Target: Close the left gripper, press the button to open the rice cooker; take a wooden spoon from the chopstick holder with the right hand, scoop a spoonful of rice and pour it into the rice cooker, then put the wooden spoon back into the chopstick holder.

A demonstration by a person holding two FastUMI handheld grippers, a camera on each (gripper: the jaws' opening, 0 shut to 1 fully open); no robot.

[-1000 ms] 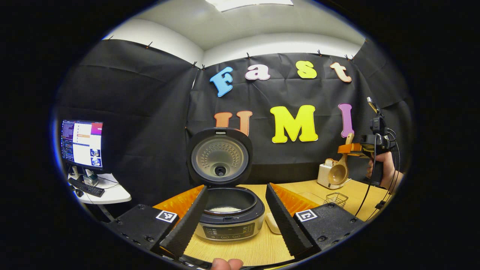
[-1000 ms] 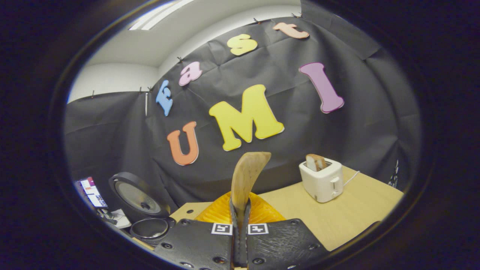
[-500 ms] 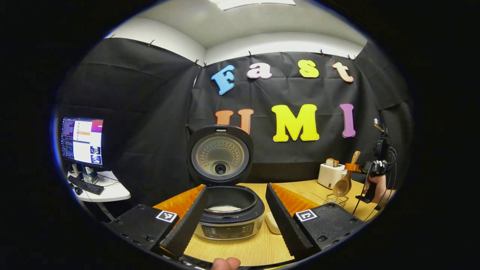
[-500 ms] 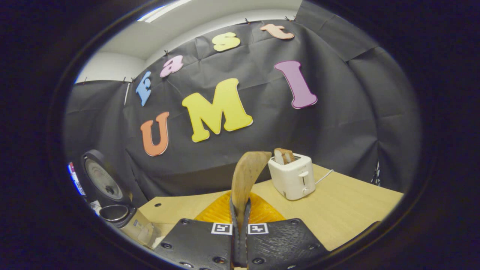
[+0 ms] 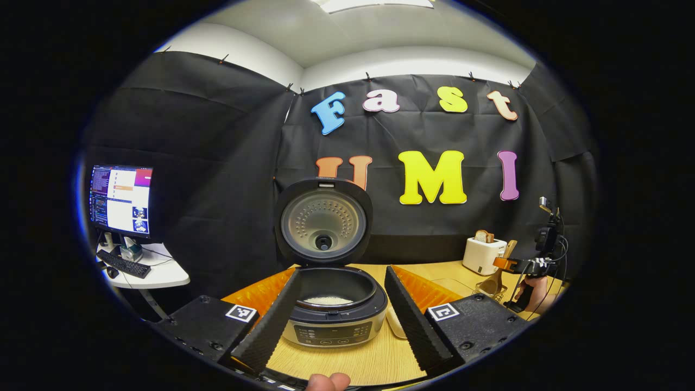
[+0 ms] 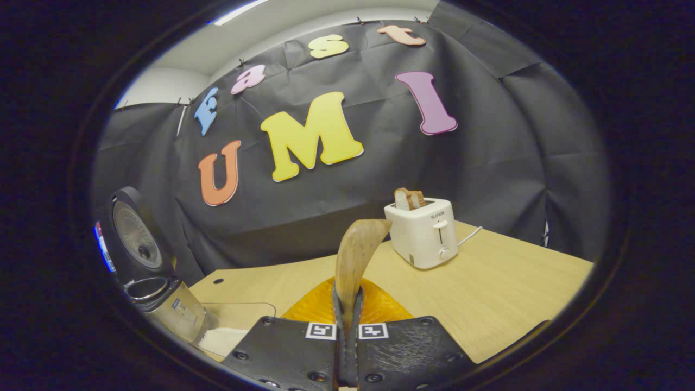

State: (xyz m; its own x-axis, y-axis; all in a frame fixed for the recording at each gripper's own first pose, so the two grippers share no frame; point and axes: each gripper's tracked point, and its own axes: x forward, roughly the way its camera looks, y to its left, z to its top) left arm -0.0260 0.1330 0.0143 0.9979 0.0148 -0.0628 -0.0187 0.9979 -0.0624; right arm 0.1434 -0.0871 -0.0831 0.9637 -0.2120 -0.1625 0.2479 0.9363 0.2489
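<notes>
Your right gripper (image 6: pixel 347 304) has its fingers drawn together on the wooden spoon (image 6: pixel 355 255), gripping the handle; the handle end stands up and leans slightly right above the fingertips. Ahead of it lies bare wooden table (image 6: pixel 505 293), open out to the far right edge. The white toaster (image 6: pixel 426 231) stands ahead and a little right, well apart from the spoon, with its cord trailing toward the wall.

In the left gripper view, that same gripper shows far off at the right, with the spoon's bowl hanging down over the wire chopstick holder (image 5: pixel 491 288). Whether the bowl touches the holder cannot be told.

Your left gripper (image 5: pixel 342 309) stands wide open and holds nothing. The rice cooker (image 5: pixel 336 320) sits on the table between and beyond its fingers, apart from both. Its lid (image 5: pixel 323 222) stands upright and open, with white rice (image 5: pixel 326 300) lying in the inner pot. To the left, beyond the table edge, a side desk carries a monitor (image 5: pixel 120 200) and keyboard (image 5: pixel 124 264).
</notes>
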